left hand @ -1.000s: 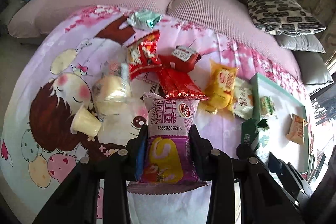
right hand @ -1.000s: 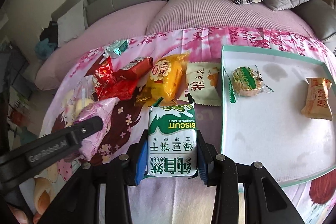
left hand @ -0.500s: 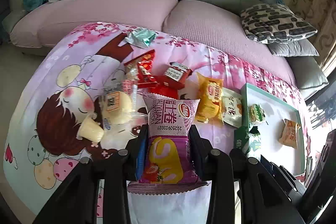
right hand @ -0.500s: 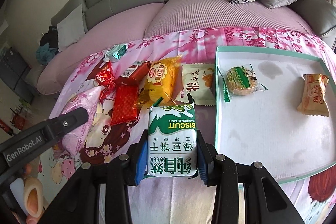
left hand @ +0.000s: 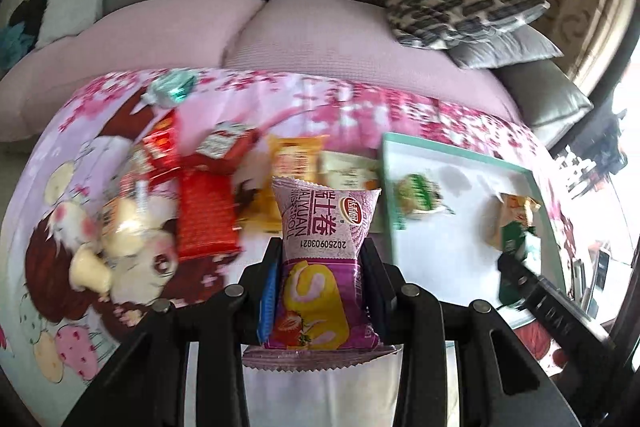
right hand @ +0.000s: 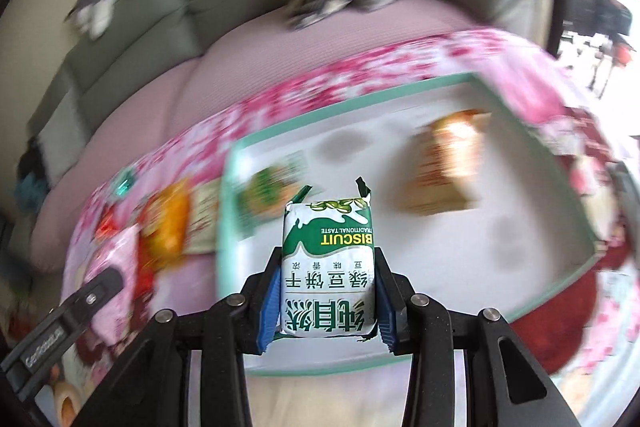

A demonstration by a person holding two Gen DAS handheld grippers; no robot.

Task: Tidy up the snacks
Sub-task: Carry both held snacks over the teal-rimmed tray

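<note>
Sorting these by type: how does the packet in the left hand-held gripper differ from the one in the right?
The purple roll-cake packet is a long, soft pillow pack with crimped ends; the green-and-white biscuit packet is shorter and blockier. Both are sealed and clamped upright between closed jaws.

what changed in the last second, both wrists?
Both views swung toward the tray. The right gripper with its green biscuit pack is now over it; the left gripper with the purple roll pack nears its edge. Both grips unchanged; nothing released.
</note>
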